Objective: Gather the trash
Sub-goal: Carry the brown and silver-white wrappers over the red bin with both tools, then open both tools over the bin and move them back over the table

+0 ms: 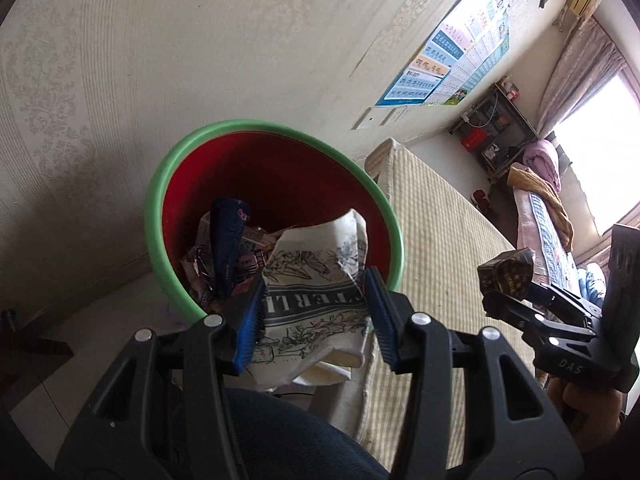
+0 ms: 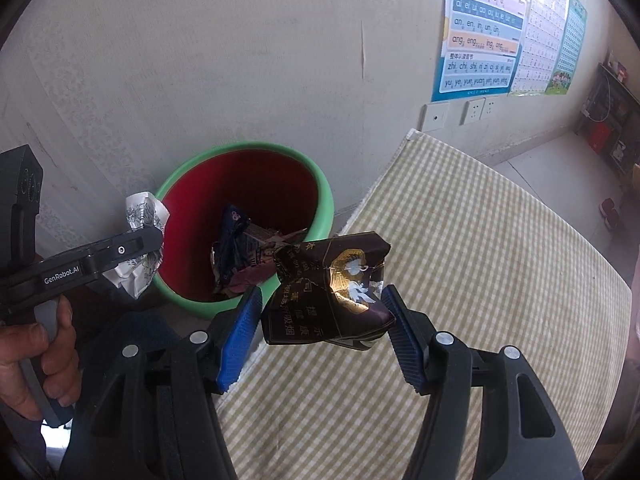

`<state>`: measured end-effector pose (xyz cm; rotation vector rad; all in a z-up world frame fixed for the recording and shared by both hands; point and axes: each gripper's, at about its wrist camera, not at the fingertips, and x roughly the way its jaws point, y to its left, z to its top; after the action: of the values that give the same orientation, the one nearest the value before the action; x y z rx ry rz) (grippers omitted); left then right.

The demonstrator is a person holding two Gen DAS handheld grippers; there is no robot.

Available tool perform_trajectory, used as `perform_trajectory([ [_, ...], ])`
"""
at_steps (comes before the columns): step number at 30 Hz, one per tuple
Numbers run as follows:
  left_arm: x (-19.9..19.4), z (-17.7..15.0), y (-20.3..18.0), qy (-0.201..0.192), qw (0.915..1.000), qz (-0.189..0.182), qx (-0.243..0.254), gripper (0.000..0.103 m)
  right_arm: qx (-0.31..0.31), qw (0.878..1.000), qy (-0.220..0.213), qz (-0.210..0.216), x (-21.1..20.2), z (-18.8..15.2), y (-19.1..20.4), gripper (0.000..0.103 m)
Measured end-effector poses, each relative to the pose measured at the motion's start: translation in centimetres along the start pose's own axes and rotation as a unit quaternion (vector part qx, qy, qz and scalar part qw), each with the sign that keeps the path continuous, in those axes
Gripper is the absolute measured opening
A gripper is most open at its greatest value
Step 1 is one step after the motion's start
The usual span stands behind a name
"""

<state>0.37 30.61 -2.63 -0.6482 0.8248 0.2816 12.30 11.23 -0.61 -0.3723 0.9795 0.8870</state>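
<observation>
Flanking the red bin [image 2: 256,184]: checked mat [image 2: 460,260], papered wall [image 2: 200,60].

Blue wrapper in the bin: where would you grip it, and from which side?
Likely the upper end of the blue wrapper, from straight above through the bin's open mouth. It stands nearly upright above the other trash, so that end is free. Both grippers are full now: left gripper holds paper, right gripper a dark pack.

Both wrist cameras look steeply down along their fingers, close in. Shared: red trash bin [image 1: 280,168] [image 2: 260,184], checked tablecloth [image 1: 440,240] [image 2: 480,260], wall poster [image 1: 444,60] [image 2: 484,32].
</observation>
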Motion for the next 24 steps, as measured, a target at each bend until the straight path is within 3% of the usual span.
perform_trajectory([
  [9, 0.5, 1.1, 3.3, -0.002, 0.9998, -0.003, -0.017, 0.046, -0.033, 0.999, 0.008, 0.020, 3.5, 3.0, 3.8, 0.060],
  [24, 2.8, 2.7, 6.3, 0.000, 0.9992, -0.019, -0.036, 0.046, -0.050, 0.998, 0.038, 0.024, 8.9, 4.8, 5.5, 0.060],
])
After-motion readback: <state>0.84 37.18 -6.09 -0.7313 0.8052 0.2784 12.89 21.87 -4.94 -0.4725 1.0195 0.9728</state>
